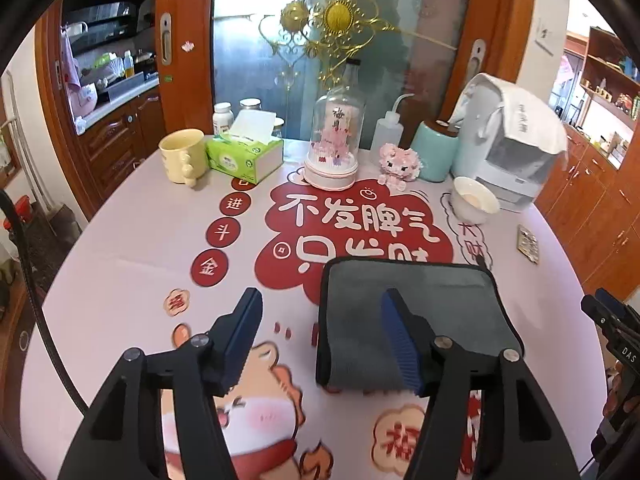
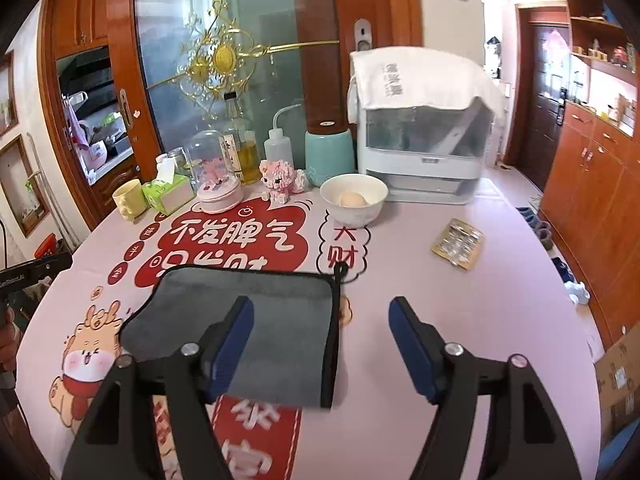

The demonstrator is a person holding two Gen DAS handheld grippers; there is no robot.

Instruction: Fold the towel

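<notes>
We're looking down both claws at once, and the grey towel [image 1: 416,320] is lying folded flat on the printed tablecloth [image 1: 132,248], black-trimmed, a neat rectangle w/ a small loop sticking out at its far right corner. Left gripper [image 1: 322,340] is hanging wide open over the table, nothing in it; its right finger is sitting over the towel's near-left part, its left finger is out over bare cloth, so the towel's left edge is falling between the two fingers. Can't tell whether that right finger is touching the fabric or hovering just above. Right gripper [image 2: 322,350] is also spread wide, gripping nothing; in the right wrist view the towel [image 2: 256,320] is lying under and ahead of its left finger, w/ the towel's right edge running up between the fingers and the right finger over plain pink cloth beside it. So we're seeing one claw straddling each side edge of the towel, approx. mirror-fashion. Beyond the towel, well apart, a white bowl [image 2: 354,200] w/ an egg [image 2: 352,199] in it is sitting by a white appliance [image 2: 424,140] draped w/ a cloth, and a foil packet [image 2: 458,243] is lying off to the right. Far side: yellow mug [image 1: 182,156], tissue box [image 1: 244,156], glass dome [image 1: 334,140].
</notes>
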